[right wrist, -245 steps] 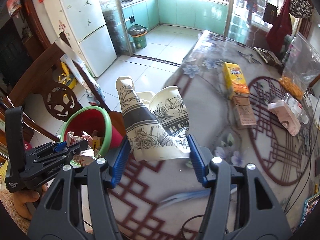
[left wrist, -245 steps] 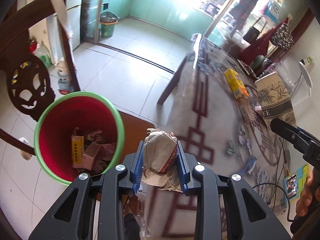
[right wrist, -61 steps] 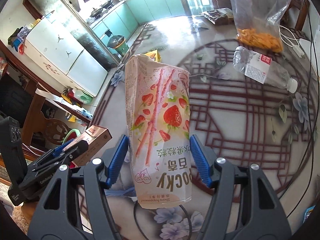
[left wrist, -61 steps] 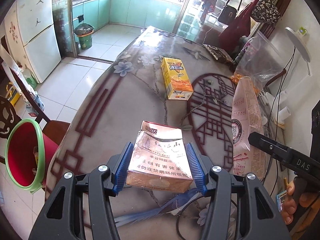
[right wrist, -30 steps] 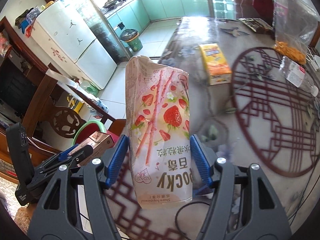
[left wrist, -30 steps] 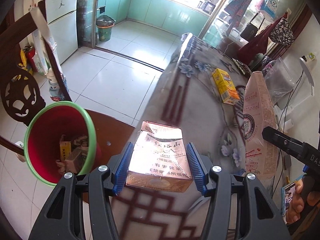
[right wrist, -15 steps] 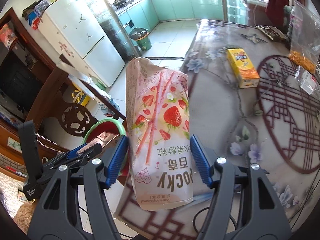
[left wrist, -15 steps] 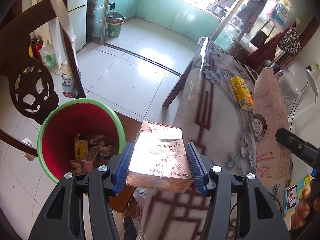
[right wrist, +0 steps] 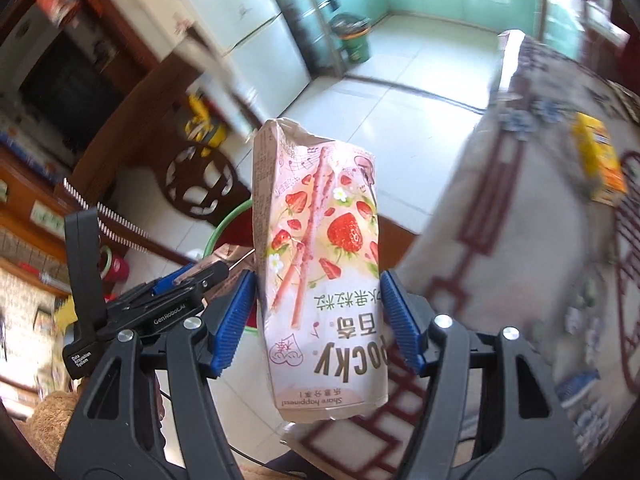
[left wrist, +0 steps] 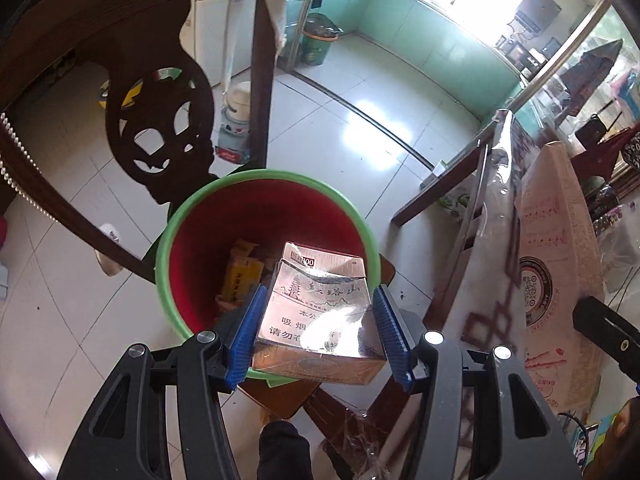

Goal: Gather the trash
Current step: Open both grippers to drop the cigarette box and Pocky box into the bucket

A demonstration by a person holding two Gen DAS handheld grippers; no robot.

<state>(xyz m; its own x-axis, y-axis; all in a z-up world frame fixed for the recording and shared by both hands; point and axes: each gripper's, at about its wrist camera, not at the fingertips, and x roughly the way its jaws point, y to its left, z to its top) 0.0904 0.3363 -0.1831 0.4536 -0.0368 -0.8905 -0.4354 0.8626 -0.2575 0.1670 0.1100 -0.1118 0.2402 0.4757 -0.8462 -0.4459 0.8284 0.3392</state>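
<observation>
left gripper [left wrist: 318, 330] clamps cigarette carton [left wrist: 320, 312] over the red bin [left wrist: 192, 220], placed for a drop. right gripper [right wrist: 318, 326] grips pocky box [right wrist: 320, 264] upright, beside the tabletop [right wrist: 520, 240], probably next.

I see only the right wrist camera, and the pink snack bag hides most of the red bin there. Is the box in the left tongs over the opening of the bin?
Observer: Yes. In the left wrist view the silver carton, clamped in the left tongs, hangs over the near part of the red bin's mouth.
Operator: Is there room inside?
Observer: Yes. Only some yellow wrappers and a few scraps lie at the bottom, and the inner walls are mostly bare.
Operator: And where is my bag from that side?
Observer: The pink snack bag is well to the right of the bin, not over its opening.
</observation>
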